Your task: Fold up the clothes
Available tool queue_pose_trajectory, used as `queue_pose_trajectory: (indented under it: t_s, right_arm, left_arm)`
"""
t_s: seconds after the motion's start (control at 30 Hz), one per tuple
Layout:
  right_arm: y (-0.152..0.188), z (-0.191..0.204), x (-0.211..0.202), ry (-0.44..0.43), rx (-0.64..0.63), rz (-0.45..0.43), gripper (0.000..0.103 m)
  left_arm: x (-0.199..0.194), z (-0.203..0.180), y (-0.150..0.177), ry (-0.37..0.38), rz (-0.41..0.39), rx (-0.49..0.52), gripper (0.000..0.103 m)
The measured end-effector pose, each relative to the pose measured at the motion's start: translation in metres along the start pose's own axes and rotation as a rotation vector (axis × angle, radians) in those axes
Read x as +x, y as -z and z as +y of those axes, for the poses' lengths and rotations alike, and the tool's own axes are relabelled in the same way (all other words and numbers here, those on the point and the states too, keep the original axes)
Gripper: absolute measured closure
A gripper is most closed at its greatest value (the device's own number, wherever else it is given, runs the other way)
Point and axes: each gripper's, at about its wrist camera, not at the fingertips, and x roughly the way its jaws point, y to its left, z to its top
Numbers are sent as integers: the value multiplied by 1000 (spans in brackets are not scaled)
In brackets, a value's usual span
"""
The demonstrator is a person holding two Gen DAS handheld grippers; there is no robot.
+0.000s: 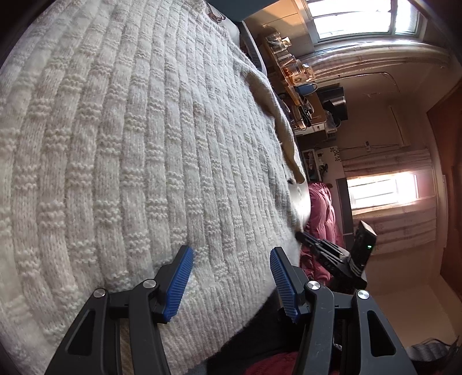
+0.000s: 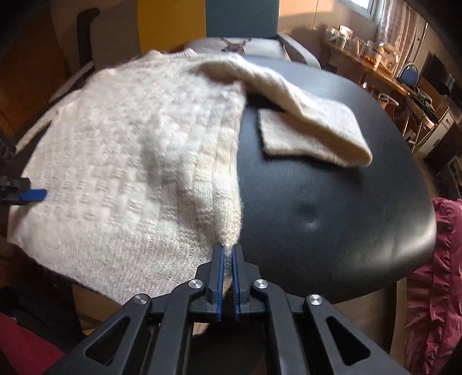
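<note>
A cream knitted sweater (image 2: 121, 161) lies spread over a round black table (image 2: 332, 202). Its sleeve (image 2: 311, 121) trails out to the right across the bare tabletop. My right gripper (image 2: 228, 253) is shut on the sweater's lower right hem corner, which is pinched between the blue pads and lifted a little. In the left wrist view the sweater (image 1: 130, 144) fills most of the frame. My left gripper (image 1: 231, 256) hovers open just over its knit near the edge, nothing between its fingers. Its blue fingertip (image 2: 34, 194) shows at the sweater's left edge in the right wrist view.
A chair (image 2: 242, 26) stands behind the table. Dark pink ruffled fabric (image 2: 439, 259) hangs to the table's right. A cluttered shelf or counter (image 2: 375, 57) runs along the far wall under windows. The right gripper's body (image 1: 335, 256) shows beyond the sweater's edge.
</note>
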Motion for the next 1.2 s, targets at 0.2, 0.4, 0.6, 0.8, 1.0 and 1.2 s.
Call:
queue_pose_trajectory:
  t_s: [0.2,0.4,0.6,0.8,1.0,1.2]
  right_arm:
    - [-5,-25,-18,-145,113,-54,89]
    - [-4,-143,-29,-557,665,-252,74]
    - [-11,-196,1,-605,976,-336,71]
    - [-39,-185,26,-503,892,-278,71]
    - [-64,-161,59,-509,902,-275,74]
    - [-88,-144,54,-267,702,-248,97]
  left_arm:
    - [1,-15,0,-68,16,33,46]
    - [13,-50,-16,-74,36,124,41]
    - [49,-59,-37,-106,101,132,40]
    - [68,-73,-44,-103,141,172,40]
    - [73,-66,-45,-85,156,141,39]
    - [64,-56,-43,-73,159,122,39]
